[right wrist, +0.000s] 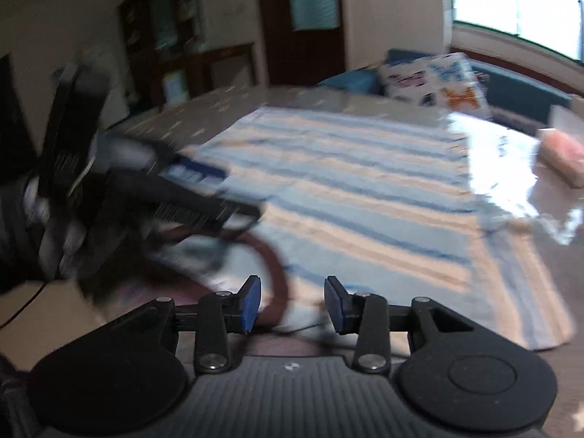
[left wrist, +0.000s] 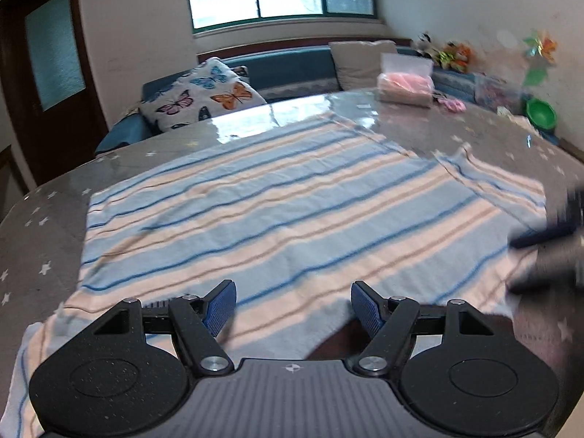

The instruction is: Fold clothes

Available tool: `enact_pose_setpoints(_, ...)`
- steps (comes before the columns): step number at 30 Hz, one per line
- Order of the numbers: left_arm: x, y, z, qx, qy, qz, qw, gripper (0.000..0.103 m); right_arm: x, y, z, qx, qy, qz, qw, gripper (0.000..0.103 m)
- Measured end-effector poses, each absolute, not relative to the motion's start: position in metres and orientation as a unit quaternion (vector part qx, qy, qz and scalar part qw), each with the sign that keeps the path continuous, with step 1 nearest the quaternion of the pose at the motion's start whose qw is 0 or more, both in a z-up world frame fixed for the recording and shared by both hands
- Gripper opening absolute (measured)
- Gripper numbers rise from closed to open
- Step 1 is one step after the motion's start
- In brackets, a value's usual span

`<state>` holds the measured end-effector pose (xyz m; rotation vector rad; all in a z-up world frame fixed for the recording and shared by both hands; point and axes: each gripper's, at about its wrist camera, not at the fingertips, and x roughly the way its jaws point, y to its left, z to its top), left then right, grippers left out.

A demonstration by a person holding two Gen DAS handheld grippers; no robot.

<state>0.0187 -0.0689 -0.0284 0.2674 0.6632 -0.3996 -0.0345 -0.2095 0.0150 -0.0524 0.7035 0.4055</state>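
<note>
A striped shirt in light blue, pink and white lies spread flat on a grey star-print table; one sleeve points right. My left gripper is open and empty, hovering over the shirt's near edge. The right gripper shows blurred at the right edge of the left wrist view. In the right wrist view the shirt lies ahead, my right gripper is open and empty over its near edge, and the left gripper appears blurred at the left.
A box of pink tissues stands at the table's far side, with a green bowl and small clutter at the far right. A blue sofa with a butterfly cushion stands behind the table. A dark door is at the left.
</note>
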Motion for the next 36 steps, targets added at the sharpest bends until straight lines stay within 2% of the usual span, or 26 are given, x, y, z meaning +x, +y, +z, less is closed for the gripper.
enact_pose_setpoints(7, 0.011, -0.074, -0.033, 0.138, 0.319, -0.195, 0.917, 0.073, 0.013, -0.260, 0.010, -0.003, 0.330, 0.100, 0.939, 0.038)
enact_pose_setpoints(18, 0.010, -0.071, -0.035, 0.131, 0.324, -0.194, 0.917, 0.075, 0.081, -0.304, -0.019, 0.032, 0.345, 0.044, 0.937, 0.038)
enact_pose_setpoints(30, 0.012, -0.070, -0.035, 0.131, 0.326, -0.194, 0.916, 0.078, 0.039, -0.337, -0.015, 0.018, 0.339, -0.042, 0.940, 0.038)
enact_pose_setpoints(36, 0.013, -0.072, -0.034, 0.127, 0.327, -0.194, 0.916, 0.078, -0.004, -0.355, -0.014, 0.058, 0.339, -0.071, 0.936, 0.039)
